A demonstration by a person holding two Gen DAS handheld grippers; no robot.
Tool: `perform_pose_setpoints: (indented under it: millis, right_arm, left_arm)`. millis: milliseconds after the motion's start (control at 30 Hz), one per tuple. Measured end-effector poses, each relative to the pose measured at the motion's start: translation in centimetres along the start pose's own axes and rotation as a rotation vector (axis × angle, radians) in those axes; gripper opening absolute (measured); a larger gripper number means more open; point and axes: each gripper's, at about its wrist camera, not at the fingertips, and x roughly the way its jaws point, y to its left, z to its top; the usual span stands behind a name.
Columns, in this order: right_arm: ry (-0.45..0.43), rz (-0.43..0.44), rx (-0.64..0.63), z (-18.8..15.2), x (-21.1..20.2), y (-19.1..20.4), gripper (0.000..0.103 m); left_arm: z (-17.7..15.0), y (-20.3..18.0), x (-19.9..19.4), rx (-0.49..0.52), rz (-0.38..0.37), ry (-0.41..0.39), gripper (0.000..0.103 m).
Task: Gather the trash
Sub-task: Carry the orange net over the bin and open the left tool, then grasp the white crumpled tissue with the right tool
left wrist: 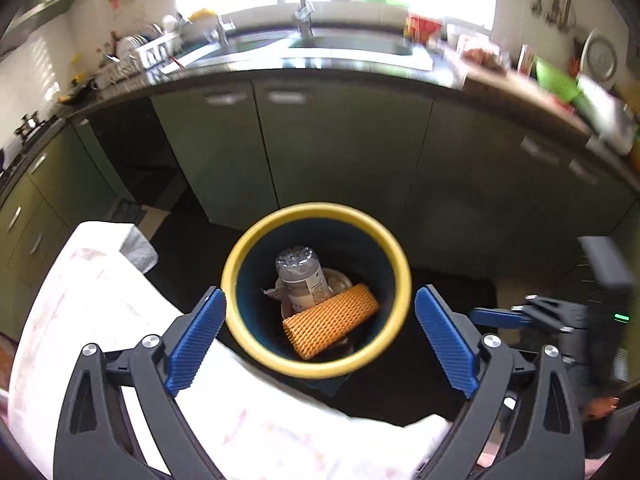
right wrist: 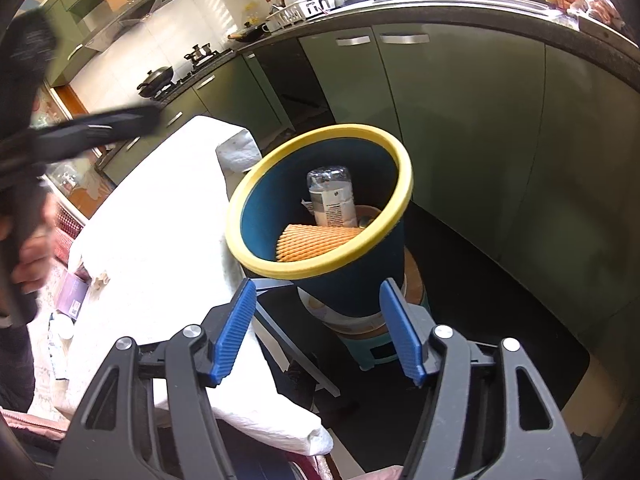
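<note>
Beside the white-clothed table (left wrist: 100, 320), which fills the left of both views, a dark blue bin with a yellow rim (left wrist: 316, 368) stands just past the cloth's edge. From the right wrist view the bin (right wrist: 360, 292) rests on a small teal stool (right wrist: 376, 350) in front of green cabinets (right wrist: 460, 120). Inside the bin lie a clear plastic bottle (left wrist: 298, 276), bottom end up, and an orange foam net sleeve (left wrist: 332, 320) leaning across it; both sit on paler trash below. The left gripper (left wrist: 318, 336) hovers above the bin's mouth, jaws spread wide and holding nothing. The right gripper (right wrist: 318, 330) hangs lower and nearer the bin's side, its jaws likewise wide apart and empty. Farther right in the left wrist view, the right gripper's blue finger (left wrist: 496, 316) pokes in.
</note>
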Motion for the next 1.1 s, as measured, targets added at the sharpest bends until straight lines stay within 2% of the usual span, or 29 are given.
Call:
perform_pose_setpoints:
  millis: [133,233,433,633,800,1100]
  right_arm:
    - [-0.004,0.005,-0.021,-0.3,-0.4,0.8,0.062]
    - [-0.001,0.007,-0.042,-0.4,-0.5,1.7,0.063]
    - [0.019,0.015,-0.108,-0.1,0.0,4.7,0.064]
    - [0.059,0.046,-0.220,0.6,1.4,10.1,0.064]
    - [0.103,0.110,-0.347,1.0,3.5,16.7,0.064]
    - [0.192,0.227,-0.594,0.6,7.8,29.5,0.064]
  left_arm:
    - [-3.4,1.3,-6.5,-0.073,0.018,-0.085,0.098]
    - [-6.6,2.4,-11.2,-0.120,0.060,-0.134,0.098]
    - [-13.7,6.9,-19.1,-0.204,0.263,-0.220,0.098]
    - [-20.5,13.0,-25.1,-0.362,0.370,-0.270,0.098]
    - [-25.5,16.3,-28.0,-0.441,0.472,-0.286,0.098]
    - [-31.8,18.5,-28.4,-0.520,0.499,-0.233,0.098]
